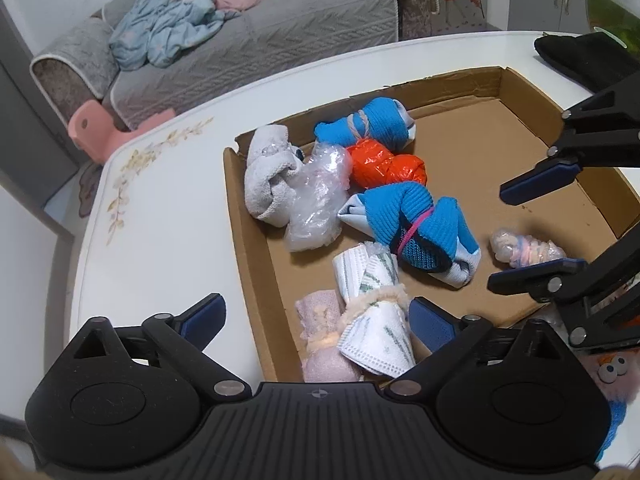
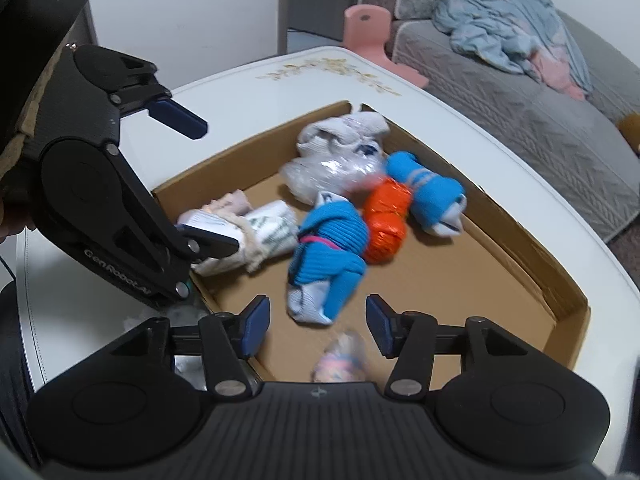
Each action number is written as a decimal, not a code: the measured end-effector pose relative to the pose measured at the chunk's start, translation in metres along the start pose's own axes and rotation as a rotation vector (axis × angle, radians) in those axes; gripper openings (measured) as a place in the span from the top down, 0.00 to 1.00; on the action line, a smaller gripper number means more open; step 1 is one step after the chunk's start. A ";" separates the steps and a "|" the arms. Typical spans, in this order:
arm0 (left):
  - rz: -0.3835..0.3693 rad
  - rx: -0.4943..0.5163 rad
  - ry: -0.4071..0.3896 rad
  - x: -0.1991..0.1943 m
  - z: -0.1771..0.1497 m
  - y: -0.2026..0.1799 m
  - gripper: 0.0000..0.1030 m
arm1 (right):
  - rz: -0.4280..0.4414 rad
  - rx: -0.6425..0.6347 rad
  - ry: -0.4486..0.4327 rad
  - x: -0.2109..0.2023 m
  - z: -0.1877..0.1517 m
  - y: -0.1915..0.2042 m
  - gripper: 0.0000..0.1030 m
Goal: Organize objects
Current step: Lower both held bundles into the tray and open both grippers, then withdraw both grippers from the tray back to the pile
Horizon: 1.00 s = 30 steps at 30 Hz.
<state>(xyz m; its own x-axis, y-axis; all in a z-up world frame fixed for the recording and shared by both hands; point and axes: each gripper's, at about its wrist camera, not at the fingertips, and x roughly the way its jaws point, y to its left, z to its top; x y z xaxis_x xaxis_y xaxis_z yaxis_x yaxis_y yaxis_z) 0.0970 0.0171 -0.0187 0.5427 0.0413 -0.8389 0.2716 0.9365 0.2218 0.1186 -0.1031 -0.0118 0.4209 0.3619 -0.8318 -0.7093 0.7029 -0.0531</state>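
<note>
Cardboard tray sits on a white table, holding soft rolled bundles: two blue socks, an orange wrapped ball, a white cloth and crinkly plastic toward the far left corner. A small pink-and-blue plastic-wrapped bundle lies near the tray's near edge, just below the right gripper, whose jaws are partly spread and hold nothing. It looks light, squashy and slippery; pinching across its middle seems best. The left gripper is spread wide around the patterned cloth roll by the tray's near left corner, not pinching it.
</note>
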 end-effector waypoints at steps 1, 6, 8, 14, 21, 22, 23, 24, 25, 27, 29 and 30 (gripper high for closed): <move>-0.004 -0.002 0.008 0.001 0.000 0.000 0.02 | 0.000 0.006 0.004 -0.001 -0.001 -0.002 0.50; -0.007 -0.021 0.047 0.002 0.003 -0.003 0.02 | -0.003 0.026 0.023 -0.001 -0.003 -0.004 0.49; -0.008 -0.029 0.052 0.001 0.004 -0.004 0.02 | -0.001 0.024 0.024 -0.002 -0.003 -0.002 0.41; -0.019 -0.045 0.049 -0.005 0.002 -0.004 0.02 | -0.001 0.025 0.017 -0.006 -0.002 0.002 0.38; -0.021 -0.068 0.041 -0.010 0.000 -0.003 0.02 | -0.019 0.036 0.013 -0.011 -0.003 0.001 0.36; -0.023 -0.081 0.040 -0.011 -0.001 -0.002 0.01 | -0.020 0.040 0.012 -0.012 -0.003 0.000 0.35; -0.030 -0.096 0.042 -0.011 -0.002 -0.002 0.01 | -0.022 0.047 0.011 -0.012 -0.004 -0.001 0.32; -0.036 -0.112 0.041 -0.011 -0.003 -0.001 0.01 | -0.027 0.057 0.009 -0.013 -0.005 -0.002 0.31; -0.037 -0.129 0.039 -0.012 -0.004 -0.001 0.01 | -0.034 0.073 0.007 -0.013 -0.006 -0.003 0.29; -0.039 -0.154 0.035 -0.013 -0.008 -0.001 0.01 | -0.036 0.109 0.000 -0.015 -0.010 -0.006 0.28; -0.038 -0.181 0.028 -0.016 -0.012 -0.002 0.01 | -0.053 0.140 -0.005 -0.017 -0.014 -0.007 0.26; -0.040 -0.199 0.024 -0.017 -0.015 -0.001 0.01 | -0.059 0.160 -0.009 -0.018 -0.017 -0.008 0.24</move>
<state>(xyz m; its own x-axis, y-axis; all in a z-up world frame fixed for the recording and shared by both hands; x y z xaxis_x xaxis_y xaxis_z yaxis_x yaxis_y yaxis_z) 0.0753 0.0205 -0.0120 0.5151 0.0084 -0.8571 0.1292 0.9878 0.0874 0.1067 -0.1257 -0.0059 0.4649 0.3224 -0.8246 -0.5843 0.8114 -0.0121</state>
